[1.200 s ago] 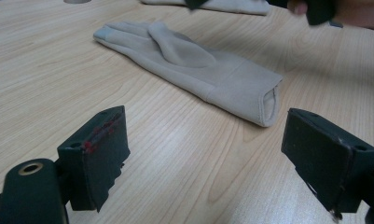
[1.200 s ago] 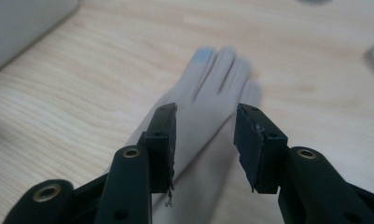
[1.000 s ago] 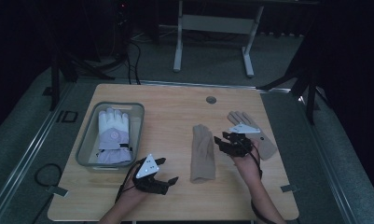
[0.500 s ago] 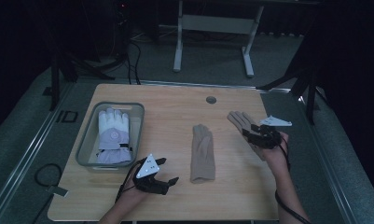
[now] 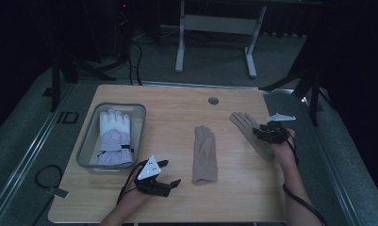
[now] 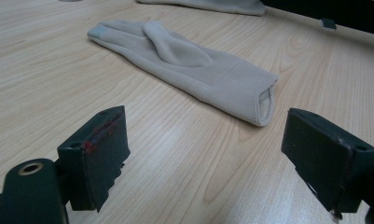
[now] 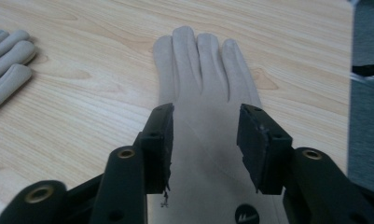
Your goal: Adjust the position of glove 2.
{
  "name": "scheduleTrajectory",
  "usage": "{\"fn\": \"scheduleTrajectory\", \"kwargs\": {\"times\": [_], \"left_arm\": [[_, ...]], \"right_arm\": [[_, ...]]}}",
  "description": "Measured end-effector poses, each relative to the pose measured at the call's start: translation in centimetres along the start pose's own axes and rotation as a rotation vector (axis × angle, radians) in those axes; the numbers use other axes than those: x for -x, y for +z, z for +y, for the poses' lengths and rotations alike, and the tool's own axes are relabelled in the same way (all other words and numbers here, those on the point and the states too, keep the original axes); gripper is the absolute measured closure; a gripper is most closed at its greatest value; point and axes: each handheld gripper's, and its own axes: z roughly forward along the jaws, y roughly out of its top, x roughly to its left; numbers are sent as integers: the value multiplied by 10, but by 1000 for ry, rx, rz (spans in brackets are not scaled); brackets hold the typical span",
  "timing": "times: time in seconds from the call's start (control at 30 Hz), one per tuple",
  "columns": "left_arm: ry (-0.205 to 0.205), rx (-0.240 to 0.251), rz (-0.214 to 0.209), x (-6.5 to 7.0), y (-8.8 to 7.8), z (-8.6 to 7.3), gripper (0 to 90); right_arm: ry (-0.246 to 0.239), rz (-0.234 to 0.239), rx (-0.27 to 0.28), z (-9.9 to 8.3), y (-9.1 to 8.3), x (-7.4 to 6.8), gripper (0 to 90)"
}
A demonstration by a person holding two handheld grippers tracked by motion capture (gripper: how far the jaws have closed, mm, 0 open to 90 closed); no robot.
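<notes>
Two beige knit gloves lie flat on the wooden table (image 5: 168,117). One glove (image 5: 205,155) (image 6: 189,65) is in the middle, its cuff toward my left gripper (image 5: 171,173) (image 6: 212,154). That gripper rests open near the front edge with nothing between its jaws. The other glove (image 5: 247,126) (image 7: 198,70) lies palm-down at the right. My right gripper (image 5: 259,133) (image 7: 208,140) hovers low over its palm, pointing along its fingers. Its jaws have just been closing a little and stand half open, with the glove beneath the gap and no pad pressing on it.
A grey plastic bin (image 5: 88,143) at the left holds a white and lilac padded glove (image 5: 114,134). A round cable hole (image 5: 213,100) sits near the far edge. The table's right edge is close beside the right hand.
My right gripper has moved rightward from near the middle glove to over the right glove. The left gripper has stayed put.
</notes>
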Motion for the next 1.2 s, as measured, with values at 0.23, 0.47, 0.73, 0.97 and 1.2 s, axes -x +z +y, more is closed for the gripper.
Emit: {"fn": "scheduleTrajectory", "kwargs": {"times": [0.23, 0.47, 0.73, 0.97, 1.2], "left_arm": [[6, 6, -3, 1, -1, 1, 147], [7, -2, -7, 2, 0, 0, 147], [4, -2, -3, 1, 1, -1, 147], [8, -5, -2, 1, 1, -1, 148], [-3, 9, 3, 0, -1, 0, 148]], "right_arm": [[-18, -5, -34, -6, 12, 14, 568], [-29, 11, -81, -15, 23, 15, 560], [11, 24, -102, -17, 27, 13, 774], [112, -78, -81, -17, 23, -4, 835], [236, -120, -48, -15, 3, -22, 836]]}}
